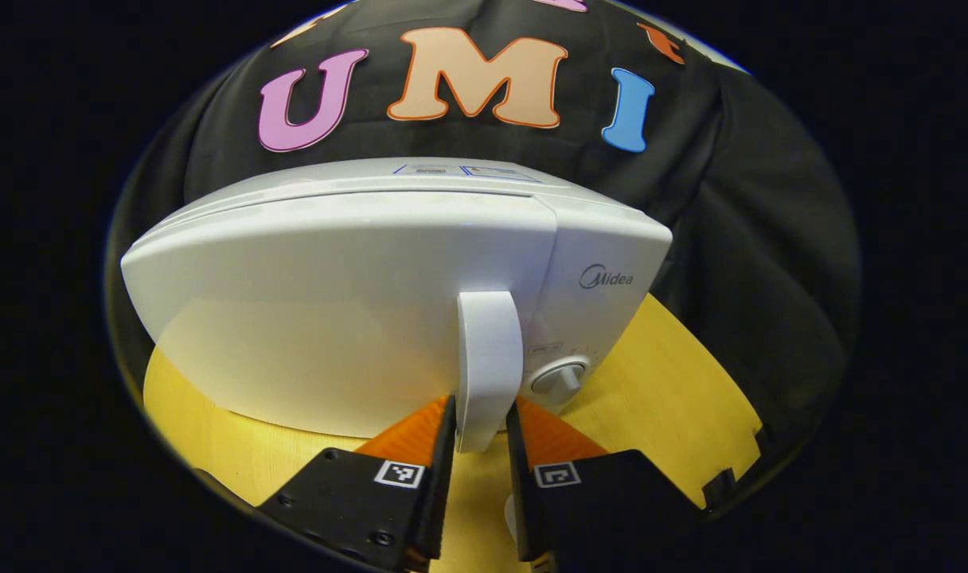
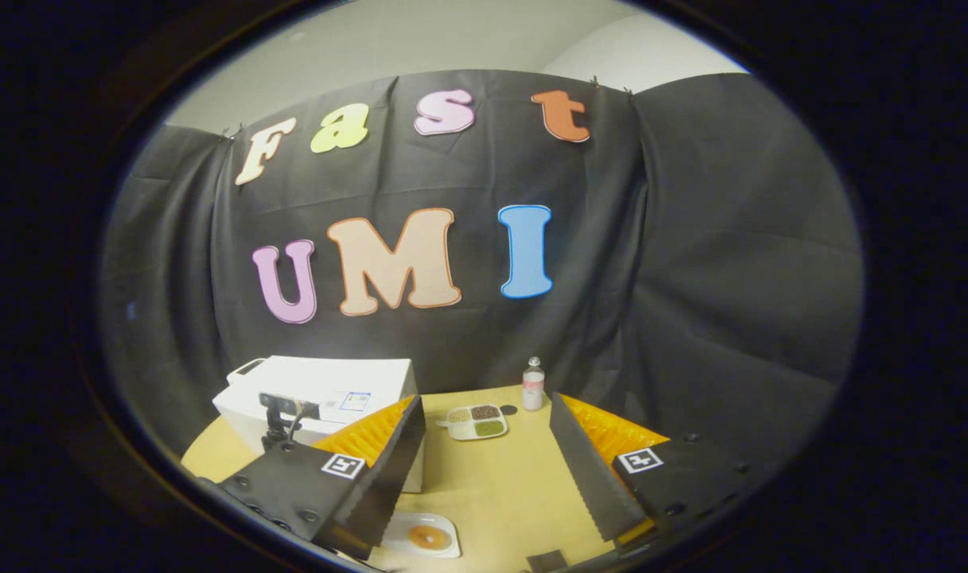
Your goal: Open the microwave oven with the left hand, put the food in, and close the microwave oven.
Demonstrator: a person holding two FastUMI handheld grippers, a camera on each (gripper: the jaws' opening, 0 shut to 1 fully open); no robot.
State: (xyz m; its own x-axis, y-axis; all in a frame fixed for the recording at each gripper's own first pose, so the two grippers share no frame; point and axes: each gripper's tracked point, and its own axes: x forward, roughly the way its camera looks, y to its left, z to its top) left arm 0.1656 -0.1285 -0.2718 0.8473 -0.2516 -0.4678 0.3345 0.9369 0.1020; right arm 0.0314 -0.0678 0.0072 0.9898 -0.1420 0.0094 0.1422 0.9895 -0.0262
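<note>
- Microwave oven [image 1: 357, 318]: a rigid white box standing on the yellow tabletop [image 1: 659, 382]. Its door is flush with the body, hence closed. Judged heavy enough to stay put under a steady pull, though a sharp tug could slide it.
- Door handle [image 1: 488, 358]: a stiff, smooth vertical bar at the door's right edge, just left of the control knob [image 1: 560, 380]. This is the place to take hold; its glossy surface may slip, so a hold low on the bar with a pull straight outward seems apt.
- Left tool [image 1: 481, 430]: its fingers flank the lower end of the handle, one on each side. Whether they press on it cannot be told.
- Right tool [image 2: 484, 469]: spread wide and holding nothing, raised to the right of the microwave oven.
- Food [image 2: 428, 536]: a round orange item on a small white plate [image 2: 404, 527], on the tabletop in front of the microwave oven, below the right tool. It looks light; gripping the plate's rim and keeping it level should prevent sliding.
</note>
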